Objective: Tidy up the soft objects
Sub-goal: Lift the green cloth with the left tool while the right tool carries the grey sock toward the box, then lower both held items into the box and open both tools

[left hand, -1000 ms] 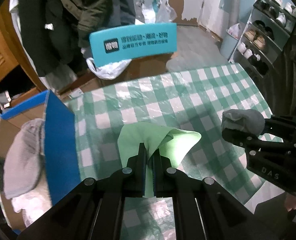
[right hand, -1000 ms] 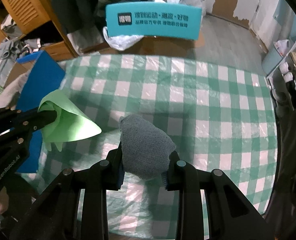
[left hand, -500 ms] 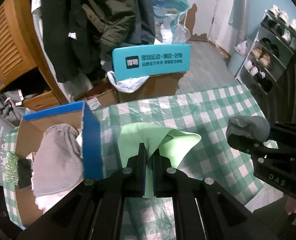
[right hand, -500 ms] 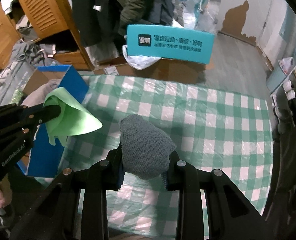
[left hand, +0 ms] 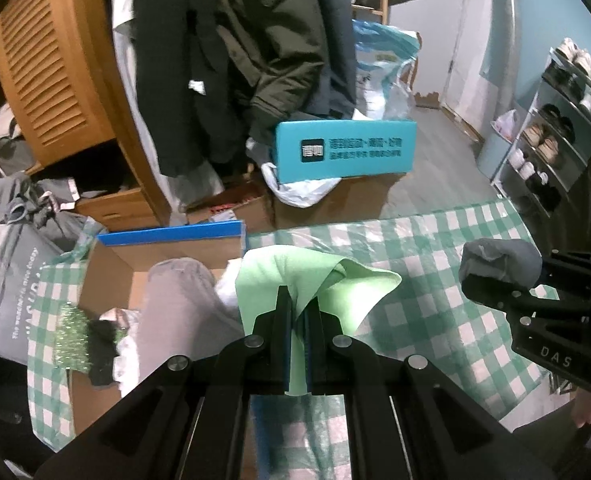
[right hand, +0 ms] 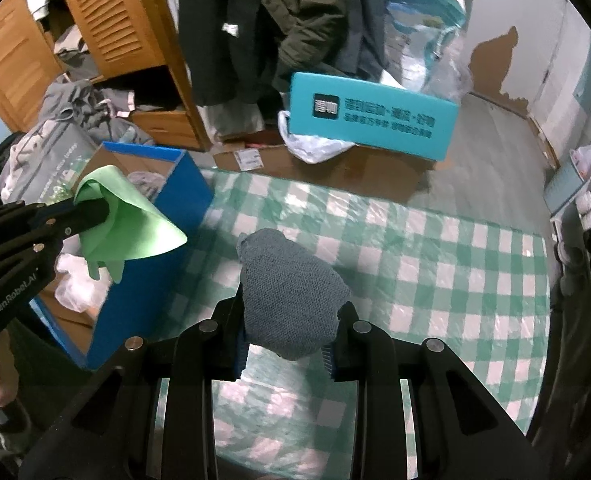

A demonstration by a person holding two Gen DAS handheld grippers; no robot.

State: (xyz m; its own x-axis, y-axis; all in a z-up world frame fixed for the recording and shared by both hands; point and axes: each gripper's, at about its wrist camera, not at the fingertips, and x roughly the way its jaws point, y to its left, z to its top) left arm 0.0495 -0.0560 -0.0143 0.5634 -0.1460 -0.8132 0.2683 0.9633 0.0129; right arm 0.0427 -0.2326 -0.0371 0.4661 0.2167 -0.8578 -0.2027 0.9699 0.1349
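**A:** Cluttered room: coats hang over a wooden cabinet, a teal box (left hand: 345,150) sits behind, and a green-checked tablecloth (right hand: 435,248) covers the table. What are the 2 grippers doing?

**B:** Start at the fingers. The left gripper (left hand: 298,312) has its jaws pinched nearly together on a green cloth (left hand: 315,276), which fans out above the tips and droops below them. The right gripper (right hand: 289,332) is clamped on a grey knit piece (right hand: 291,292), bunched between its jaws and bulging over them.

**A:** And where do those go?

**B:** Likely the cardboard box with blue sides (right hand: 163,216) at the table's left edge. It already holds a grey garment (left hand: 175,312), something white and a bit of green tinsel (left hand: 71,336). From the right wrist view, the green cloth hangs about over the box's near wall.

**A:** What could go wrong?

**B:** Released now, the cloth might drape across the blue wall or slide outside it, because it is not clearly over the opening. Its trailing corners could also snag on the rim. The 2 grippers sit close together, so both heading for the box at once risks a collision.
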